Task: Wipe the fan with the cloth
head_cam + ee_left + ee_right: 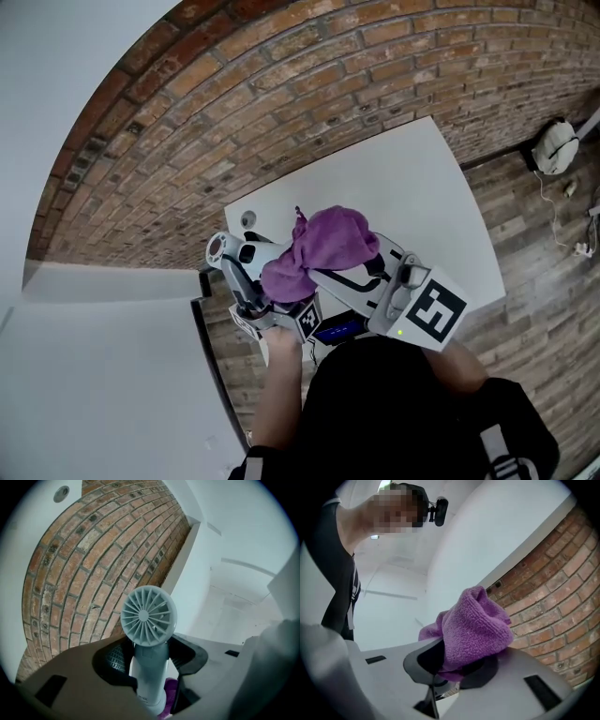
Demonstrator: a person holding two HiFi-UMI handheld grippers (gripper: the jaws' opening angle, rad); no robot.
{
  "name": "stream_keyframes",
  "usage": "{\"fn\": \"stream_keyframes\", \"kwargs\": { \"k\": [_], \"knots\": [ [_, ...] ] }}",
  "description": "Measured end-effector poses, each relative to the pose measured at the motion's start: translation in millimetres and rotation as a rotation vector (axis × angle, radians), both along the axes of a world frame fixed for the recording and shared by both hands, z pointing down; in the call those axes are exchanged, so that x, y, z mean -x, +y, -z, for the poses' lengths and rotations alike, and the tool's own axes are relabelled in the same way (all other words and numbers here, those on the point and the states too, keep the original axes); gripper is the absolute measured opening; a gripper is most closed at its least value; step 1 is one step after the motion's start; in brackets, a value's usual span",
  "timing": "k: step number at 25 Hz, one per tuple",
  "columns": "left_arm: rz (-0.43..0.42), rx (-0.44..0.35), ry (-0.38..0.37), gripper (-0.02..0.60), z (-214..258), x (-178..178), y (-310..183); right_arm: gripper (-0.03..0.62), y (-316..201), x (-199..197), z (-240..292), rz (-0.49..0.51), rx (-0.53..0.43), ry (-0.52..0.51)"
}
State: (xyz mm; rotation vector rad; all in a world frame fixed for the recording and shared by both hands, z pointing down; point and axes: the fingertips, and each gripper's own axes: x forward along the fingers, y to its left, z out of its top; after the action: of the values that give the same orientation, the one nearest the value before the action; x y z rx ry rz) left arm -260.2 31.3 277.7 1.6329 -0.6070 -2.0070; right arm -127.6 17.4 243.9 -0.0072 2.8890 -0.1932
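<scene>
A small white hand-held fan (149,616) stands upright between the jaws of my left gripper (150,663), which is shut on its handle; the round slatted head rises above the jaws. In the head view the fan (234,253) is held over the near edge of the white table (412,187). A purple cloth (476,630) is bunched between the jaws of my right gripper (454,660), shut on it. From above, the cloth (319,248) lies against the fan's right side, with the right gripper (314,277) crossing just right of the left gripper (248,286).
A brick wall (281,94) runs behind the table. On the wooden floor at the right sits a white device (555,147) with a trailing cable. A white surface (94,375) fills the lower left. A person's arm and dark shirt (394,412) are at the bottom.
</scene>
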Motion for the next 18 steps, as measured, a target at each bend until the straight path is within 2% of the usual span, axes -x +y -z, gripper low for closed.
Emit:
{"fn": "stream_keyframes", "kwargs": {
  "k": [4,7,10,14,16,18],
  "knots": [
    [-0.005,0.028,-0.038,0.232,-6.0,-2.4,-1.1,0.068,-11.1,2.0,3.9,-0.09,-0.069,0.012],
    [-0.012,0.018,-0.039,0.232,-6.9,-5.3,1.0,0.069,-18.8,2.2,-0.6,-0.144,-0.098,0.051],
    [-0.015,0.013,-0.063,0.232,-3.9,-10.0,0.3,0.069,-34.5,-2.8,-14.0,-0.187,-0.049,0.105],
    [-0.022,0.008,-0.077,0.232,-2.7,-10.8,0.4,0.068,-66.6,-14.3,-38.7,-0.325,0.033,0.212],
    [-0.019,0.017,-0.1,0.232,-1.3,-12.1,0.4,0.069,-73.8,-23.6,-40.6,-0.33,0.09,0.192],
    [-0.015,0.029,-0.169,0.232,2.4,-16.8,-0.3,0.069,-74.5,-31.7,-39.7,-0.307,0.124,0.163]
  ]
}}
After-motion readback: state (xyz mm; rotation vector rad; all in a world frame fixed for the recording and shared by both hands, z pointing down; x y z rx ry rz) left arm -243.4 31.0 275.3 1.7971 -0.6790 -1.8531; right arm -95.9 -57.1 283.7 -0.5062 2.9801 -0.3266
